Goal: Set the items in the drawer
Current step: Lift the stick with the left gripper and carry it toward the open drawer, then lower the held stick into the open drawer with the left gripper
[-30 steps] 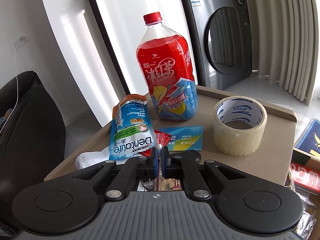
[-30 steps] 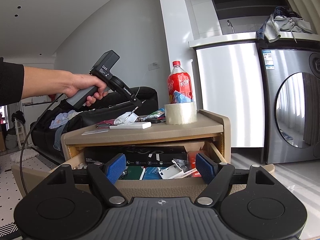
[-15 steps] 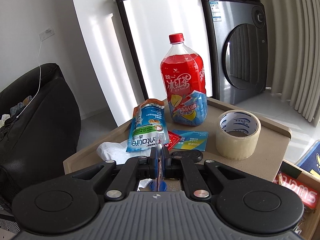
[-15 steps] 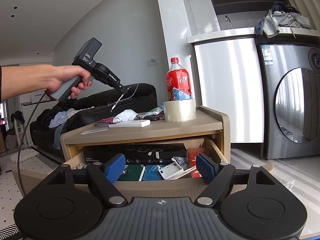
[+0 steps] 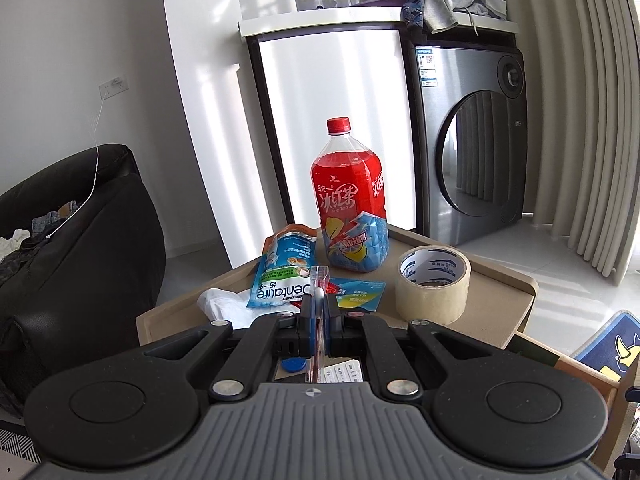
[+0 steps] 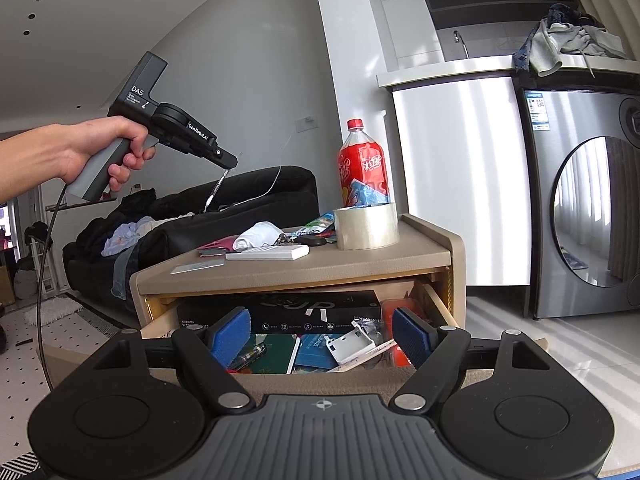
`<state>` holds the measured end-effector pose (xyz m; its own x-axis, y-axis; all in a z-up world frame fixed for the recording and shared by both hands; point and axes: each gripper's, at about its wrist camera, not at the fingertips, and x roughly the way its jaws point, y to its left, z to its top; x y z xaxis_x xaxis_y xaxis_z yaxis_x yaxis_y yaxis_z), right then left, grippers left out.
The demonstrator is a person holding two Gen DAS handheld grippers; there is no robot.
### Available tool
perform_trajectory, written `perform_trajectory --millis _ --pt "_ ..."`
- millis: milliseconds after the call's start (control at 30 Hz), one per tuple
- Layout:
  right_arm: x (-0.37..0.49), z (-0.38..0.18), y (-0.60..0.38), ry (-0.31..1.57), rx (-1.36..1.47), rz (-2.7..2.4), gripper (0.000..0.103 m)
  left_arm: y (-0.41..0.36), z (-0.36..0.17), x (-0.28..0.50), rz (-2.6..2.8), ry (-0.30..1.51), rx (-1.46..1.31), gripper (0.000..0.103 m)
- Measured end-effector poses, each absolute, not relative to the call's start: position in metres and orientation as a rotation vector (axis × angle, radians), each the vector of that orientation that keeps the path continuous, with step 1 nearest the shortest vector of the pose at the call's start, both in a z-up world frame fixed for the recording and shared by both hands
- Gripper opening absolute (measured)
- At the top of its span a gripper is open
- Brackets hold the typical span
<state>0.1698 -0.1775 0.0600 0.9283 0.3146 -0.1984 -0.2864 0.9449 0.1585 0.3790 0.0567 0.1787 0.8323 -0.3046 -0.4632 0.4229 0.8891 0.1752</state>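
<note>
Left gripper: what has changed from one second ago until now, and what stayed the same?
The left gripper rose and drew back from the cabinet top, shut on a thin clear stick throughout. The right gripper, open before the open drawer, and the tabletop items kept their places.

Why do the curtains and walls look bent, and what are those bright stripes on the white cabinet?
Left wrist view: the fisheye lens bows the curtains at the edges; sunlight lays bright bands on the white cabinet. Right wrist view: the same bending curves the ceiling and the wall; the stripes fall on the cabinet and glare marks the floor. Both look sharp.
</note>
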Motion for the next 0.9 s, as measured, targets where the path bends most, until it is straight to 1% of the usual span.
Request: perform_trajectory --millis 300,433,900 --pt "0.159 0.067 -0.165 0.215 0.103 0.341 0.081 0.069 0.171 0.328 -0.415 0.364 0.192 0.004" --pt "0.156 0.068 -0.162 0.219 0.102 0.348 0.081 0.079 0.158 0.306 -0.415 0.33 0.109 0.004" --pt "0.148 0.068 -0.149 0.235 0.079 0.368 0.081 0.076 0.121 0.244 -0.377 0.258 0.01 0.004"
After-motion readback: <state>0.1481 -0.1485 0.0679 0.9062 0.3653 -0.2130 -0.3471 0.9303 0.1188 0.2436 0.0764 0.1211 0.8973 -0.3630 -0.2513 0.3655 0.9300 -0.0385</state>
